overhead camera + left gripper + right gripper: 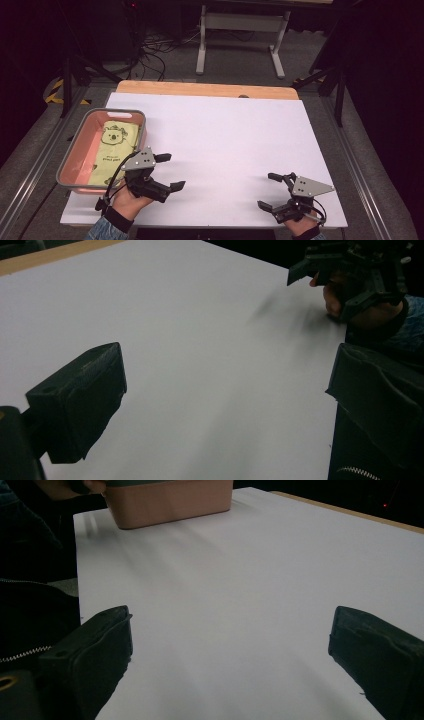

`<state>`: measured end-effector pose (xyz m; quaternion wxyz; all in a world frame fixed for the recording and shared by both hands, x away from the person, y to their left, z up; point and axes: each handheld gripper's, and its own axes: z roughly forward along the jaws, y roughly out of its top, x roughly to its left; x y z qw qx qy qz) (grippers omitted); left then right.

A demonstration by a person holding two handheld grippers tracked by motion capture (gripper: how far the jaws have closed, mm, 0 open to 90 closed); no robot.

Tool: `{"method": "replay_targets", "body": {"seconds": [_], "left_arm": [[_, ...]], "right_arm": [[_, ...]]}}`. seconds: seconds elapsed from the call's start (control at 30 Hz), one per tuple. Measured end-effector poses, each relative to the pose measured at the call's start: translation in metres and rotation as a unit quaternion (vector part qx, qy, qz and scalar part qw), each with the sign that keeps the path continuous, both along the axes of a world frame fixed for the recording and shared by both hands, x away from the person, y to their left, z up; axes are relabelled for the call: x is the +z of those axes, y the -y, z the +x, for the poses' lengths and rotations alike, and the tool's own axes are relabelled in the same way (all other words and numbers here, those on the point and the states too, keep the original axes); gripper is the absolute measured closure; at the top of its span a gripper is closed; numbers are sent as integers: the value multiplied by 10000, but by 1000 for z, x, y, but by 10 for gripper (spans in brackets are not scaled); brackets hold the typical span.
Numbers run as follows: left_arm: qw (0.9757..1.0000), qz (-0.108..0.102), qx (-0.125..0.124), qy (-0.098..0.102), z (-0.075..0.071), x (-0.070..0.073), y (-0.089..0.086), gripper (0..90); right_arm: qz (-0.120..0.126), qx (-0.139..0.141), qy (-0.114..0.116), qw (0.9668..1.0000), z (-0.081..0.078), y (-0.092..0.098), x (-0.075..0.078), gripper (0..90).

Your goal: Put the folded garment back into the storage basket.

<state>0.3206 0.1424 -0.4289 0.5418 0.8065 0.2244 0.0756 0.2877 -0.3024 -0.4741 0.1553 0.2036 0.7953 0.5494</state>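
We hold both grippers low along the near edge of the desk (220, 130), whose white top lies bare between them, which reads to us as a resting or ready pose with nothing yet in hand. The left gripper (167, 172) hovers near the near-left corner with its jaws spread wide and empty, just beside the pink bin (75, 150) that sits at the desk's left edge. Inside the bin lies a yellow-green cloth with a koala print (115, 147), flat on the bottom, likely the thing to be handled. The right gripper (270, 191) waits near the near-right corner, jaws likewise apart and empty, pointing across the desk toward the bin.
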Motion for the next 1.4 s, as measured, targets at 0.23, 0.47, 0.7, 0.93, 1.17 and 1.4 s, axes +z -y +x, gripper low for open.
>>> {"method": "replay_targets", "body": {"seconds": [0.23, 0.47, 0.7, 0.93, 1.17, 1.4], "left_arm": [[9996, -283, -63, -17, 1, -22, 1, 28], [9989, -464, -4, 61, -1, -37, 3, 28], [9992, -354, 107, 165, -3, -51, 5, 28], [9994, -295, 157, 65, -4, -62, 4, 16], [9994, -186, 284, 87, -3, -66, 5, 0], [9986, -353, 399, 70, -2, -66, 3, 1]], "right_arm": [[15, -3, -8, 10000, 1, 1, -1, 44], [41, -18, -22, 10000, 2, 3, -1, 44], [60, -46, -21, 10000, 2, 5, 0, 44], [76, -57, -33, 9999, 3, 8, -1, 41], [60, -87, -67, 9999, 8, 10, -2, 35], [48, -120, -67, 9999, 8, 10, -2, 33]]}}
